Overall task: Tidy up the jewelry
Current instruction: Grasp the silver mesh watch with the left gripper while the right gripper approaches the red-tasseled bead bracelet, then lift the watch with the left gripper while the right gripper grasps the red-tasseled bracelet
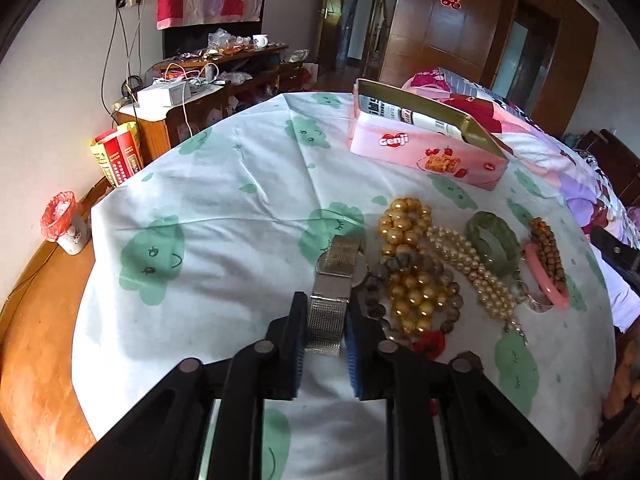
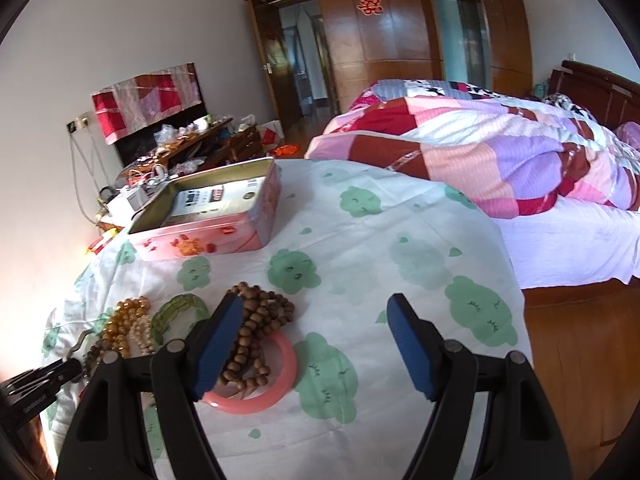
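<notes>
left gripper (image 1: 326, 320): blue-padded black fingers clenched on the silver mesh-band wristwatch (image 1: 334, 288), one pad at each edge of the strap
watch axis: band runs straight ahead from the fingers, dial end farther out, just beside the bead heap
right gripper (image 2: 316, 340): fingers spread wide, holding nothing; left pad hangs over the brown wooden bead strand (image 2: 256, 332)
pink open tin box (image 1: 424, 140): far side of the cloth, ahead and to the right of the watch, well apart from it; lid off, printed card inside
nearer arm: left — it already has the watch, and the tin lies forward-right of it
loose pieces: gold round-bead necklace (image 1: 408, 256), cream pearl strand (image 1: 472, 268), green jade-like bangle (image 1: 494, 242), pink smooth bangle (image 2: 264, 384) — heaped together on the white cloth with green prints (image 1: 224, 208)
judgement: likely next, carry the watch over into the tin; the dangling strap may snag neighbouring beads
</notes>
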Available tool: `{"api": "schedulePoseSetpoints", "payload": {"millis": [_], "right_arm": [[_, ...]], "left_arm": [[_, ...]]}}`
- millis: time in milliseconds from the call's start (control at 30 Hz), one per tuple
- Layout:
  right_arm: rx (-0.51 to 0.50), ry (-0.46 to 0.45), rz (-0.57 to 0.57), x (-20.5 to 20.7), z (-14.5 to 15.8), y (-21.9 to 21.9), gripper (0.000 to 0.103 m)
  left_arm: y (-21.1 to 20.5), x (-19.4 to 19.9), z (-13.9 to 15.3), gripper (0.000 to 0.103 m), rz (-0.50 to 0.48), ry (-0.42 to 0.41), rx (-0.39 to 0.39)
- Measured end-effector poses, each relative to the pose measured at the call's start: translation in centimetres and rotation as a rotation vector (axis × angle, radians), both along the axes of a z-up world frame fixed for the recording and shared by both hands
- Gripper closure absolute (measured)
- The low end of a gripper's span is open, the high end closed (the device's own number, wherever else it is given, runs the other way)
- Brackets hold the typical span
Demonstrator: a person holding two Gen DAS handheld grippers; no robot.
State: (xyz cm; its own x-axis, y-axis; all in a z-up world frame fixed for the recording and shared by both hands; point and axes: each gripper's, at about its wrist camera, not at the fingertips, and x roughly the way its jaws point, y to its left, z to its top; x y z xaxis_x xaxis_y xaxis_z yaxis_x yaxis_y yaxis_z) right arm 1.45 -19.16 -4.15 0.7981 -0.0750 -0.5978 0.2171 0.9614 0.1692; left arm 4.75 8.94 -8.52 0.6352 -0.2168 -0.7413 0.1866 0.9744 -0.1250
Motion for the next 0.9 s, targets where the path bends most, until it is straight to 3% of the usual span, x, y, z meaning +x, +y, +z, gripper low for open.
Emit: {"api": "schedulePoseSetpoints", "payload": {"millis": [200, 233, 367, 467, 700, 767, 800, 900], "right_arm": [[0.081, 0.024, 0.267, 0.7, -0.2, 3.5, 0.030], [0.093, 0.042, 0.326, 1.0, -0.4, 4.5, 0.036], [0.116, 0.165, 0.597, 2.1, -2.0, 9.9, 0.040], [0.106, 0.239, 0.727, 2.5, -3.1, 13.6, 0.045], [-0.064, 0.288, 0.794, 3.4, -4.8, 19.2, 0.054], [-0.116, 0.288, 0.802, 3.5, -5.0, 20.0, 0.071], [-0.126, 0.290, 0.800, 3.5, -5.1, 20.0, 0.089], [-0.104, 0.299, 0.789, 3.4, -4.9, 18.4, 0.095]], "left_arm": [[0.8, -1.3, 2.1, 0.088, 0.003, -0.093, -0.035], [1.0, -1.6, 2.9, 0.088, 0.003, -0.115, -0.044], [1.5, -2.4, 5.1, 0.088, 0.008, -0.181, -0.036], [1.9, -2.9, 6.1, 0.088, 0.006, -0.207, -0.046], [2.9, -3.6, 7.2, 0.088, 0.031, -0.231, -0.069], [3.0, -3.6, 7.1, 0.088, 0.034, -0.230, -0.070], [3.0, -3.6, 7.0, 0.088, 0.035, -0.232, -0.068], [3.1, -3.6, 6.8, 0.088, 0.038, -0.230, -0.069]]}}
